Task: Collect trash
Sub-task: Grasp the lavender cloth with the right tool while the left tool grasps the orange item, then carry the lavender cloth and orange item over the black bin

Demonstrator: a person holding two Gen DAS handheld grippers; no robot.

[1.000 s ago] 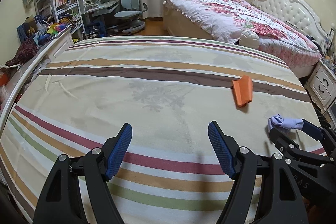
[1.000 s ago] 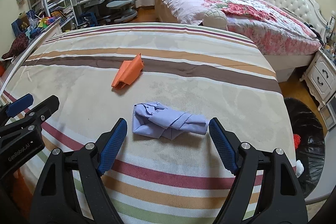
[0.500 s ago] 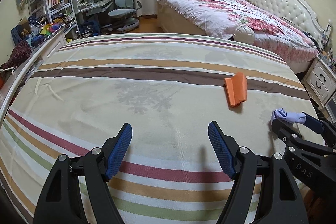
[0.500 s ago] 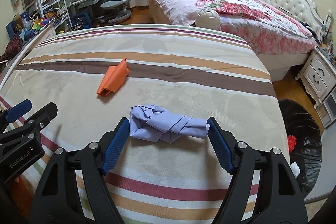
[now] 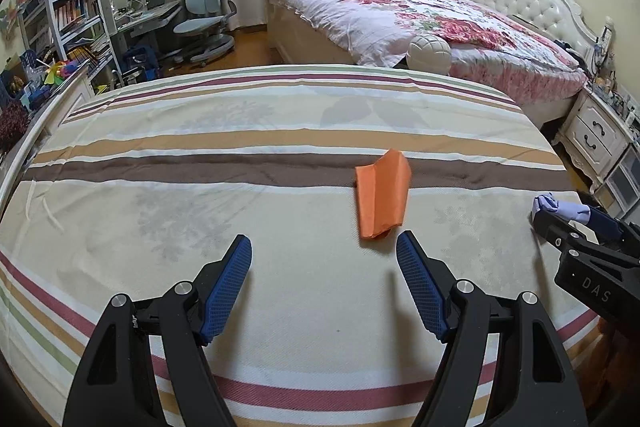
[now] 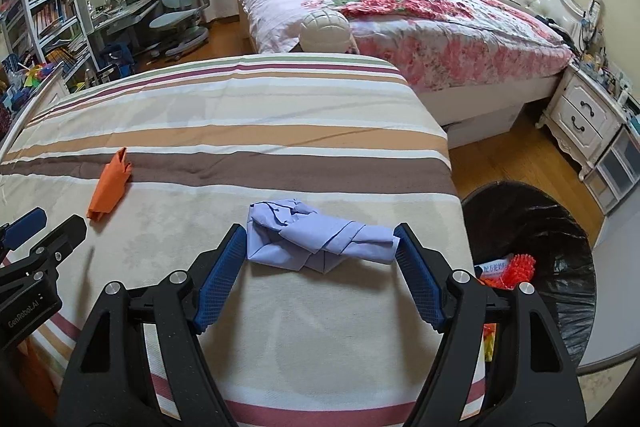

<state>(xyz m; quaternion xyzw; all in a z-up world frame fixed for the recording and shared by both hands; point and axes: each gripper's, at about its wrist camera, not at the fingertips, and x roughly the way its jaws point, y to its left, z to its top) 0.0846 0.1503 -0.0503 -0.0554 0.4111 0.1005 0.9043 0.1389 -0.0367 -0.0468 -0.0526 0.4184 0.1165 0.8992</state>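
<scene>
A crumpled lavender paper (image 6: 316,239) sits between the fingertips of my right gripper (image 6: 320,247), touching both pads; the jaws stand wide and it looks lifted above the striped bedspread (image 6: 224,131). It also shows in the left wrist view (image 5: 560,207). A folded orange paper (image 5: 380,199) lies on the bedspread just beyond the right fingertip of my left gripper (image 5: 324,259), which is open and empty. The orange paper also shows in the right wrist view (image 6: 110,187).
A bin with a black bag (image 6: 536,251) stands on the floor right of the bed and holds some trash. A floral bed (image 5: 420,11), nightstand (image 5: 592,135), desk chair (image 5: 204,23) and shelves (image 5: 68,19) stand beyond.
My right gripper has closed in on the lavender paper and carried it right, toward the bed's edge and the bin. My left gripper has moved forward and right, close to the orange paper.
</scene>
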